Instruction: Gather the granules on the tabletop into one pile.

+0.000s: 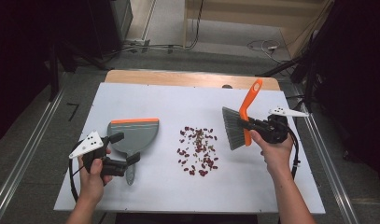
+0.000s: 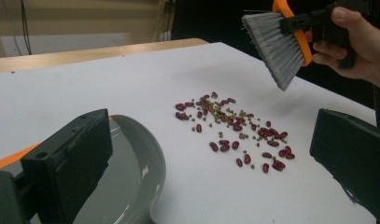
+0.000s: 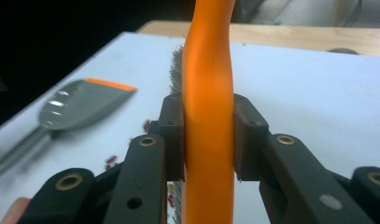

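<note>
The white table point(image 1: 131, 93) is my whole work surface, so I start from it: the mess sits near its middle and everything has to stay on the board. On my left lies the grey dustpan point(image 1: 134, 136), flat, its orange lip facing the far edge and its handle pointing back toward me. My left gripper point(image 1: 126, 149) hangs over that handle with its jaws standing wide, one on either side, nothing clamped yet. I judge the first thing to do well is to close on the handle and turn the pan so its lip faces the pile, pressed flat to the table.

On my right, my right gripper point(image 1: 247, 124) is clamped tight on the orange handle of the brush point(image 1: 239, 121), bristles lifted clear of the surface, just right of the pile. The beans point(image 1: 197, 150), dark red ones with smaller greenish bits among them, lie scattered between pan and brush. I would set the bristles down beyond their right edge and sweep left in short, low strokes, since round beans will likely roll if flicked.
</note>
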Demonstrator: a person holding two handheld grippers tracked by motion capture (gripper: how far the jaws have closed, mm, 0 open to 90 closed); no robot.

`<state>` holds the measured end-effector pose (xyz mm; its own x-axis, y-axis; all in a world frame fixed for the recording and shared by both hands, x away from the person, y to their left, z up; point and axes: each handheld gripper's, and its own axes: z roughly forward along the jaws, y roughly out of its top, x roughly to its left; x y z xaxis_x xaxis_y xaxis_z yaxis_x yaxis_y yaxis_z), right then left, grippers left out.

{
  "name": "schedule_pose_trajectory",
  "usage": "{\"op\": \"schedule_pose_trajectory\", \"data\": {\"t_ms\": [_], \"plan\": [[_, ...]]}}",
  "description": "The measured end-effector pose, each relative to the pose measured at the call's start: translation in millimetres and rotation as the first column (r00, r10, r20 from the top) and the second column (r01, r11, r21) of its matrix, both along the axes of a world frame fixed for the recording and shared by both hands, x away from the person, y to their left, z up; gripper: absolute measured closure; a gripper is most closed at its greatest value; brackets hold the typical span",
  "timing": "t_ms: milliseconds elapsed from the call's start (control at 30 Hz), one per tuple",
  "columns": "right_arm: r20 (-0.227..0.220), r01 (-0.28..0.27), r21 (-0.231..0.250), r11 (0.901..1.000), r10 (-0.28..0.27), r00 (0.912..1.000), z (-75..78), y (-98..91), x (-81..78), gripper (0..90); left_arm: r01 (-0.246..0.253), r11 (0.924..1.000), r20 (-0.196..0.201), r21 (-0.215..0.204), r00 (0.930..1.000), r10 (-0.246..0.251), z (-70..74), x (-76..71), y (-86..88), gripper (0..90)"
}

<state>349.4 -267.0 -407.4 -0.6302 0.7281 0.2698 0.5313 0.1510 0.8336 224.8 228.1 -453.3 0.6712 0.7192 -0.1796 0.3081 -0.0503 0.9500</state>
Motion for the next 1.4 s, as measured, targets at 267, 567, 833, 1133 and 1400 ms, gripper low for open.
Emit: {"op": "schedule_pose_trajectory", "data": {"t_ms": [267,567,833,1133,1400], "plan": [[-0.015,0.043,-0.233,0.9716,-0.048,0.9987,-3.1,26.9,17.6,68.3,-0.026,0.9995,0.014,-0.018,0.9996,0.026,-2.1,-1.1,10.2,0.0],[-0.042,0.051,-0.390,0.9195,-0.073,0.9965,-2.6,55.5,48.6,68.4,-0.048,0.9987,0.010,-0.014,0.9988,0.048,-6.1,4.6,14.9,0.0],[-0.045,0.047,-0.510,0.8592,-0.081,0.9957,-10.4,71.0,71.2,68.4,-0.072,0.9967,0.013,-0.039,0.9973,0.072,-6.1,11.8,21.7,0.0],[-0.069,-0.013,-0.621,0.7837,-0.038,0.9969,-23.4,116.6,85.4,68.5,-0.086,0.9949,0.017,-0.054,0.9961,0.087,-2.4,10.8,25.5,0.0],[-0.100,-0.079,-0.655,0.7516,0.018,0.9949,-27.9,147.6,81.2,69.1,-0.101,0.9929,0.015,-0.062,0.9947,0.102,-1.5,4.0,26.7,0.0]]}}
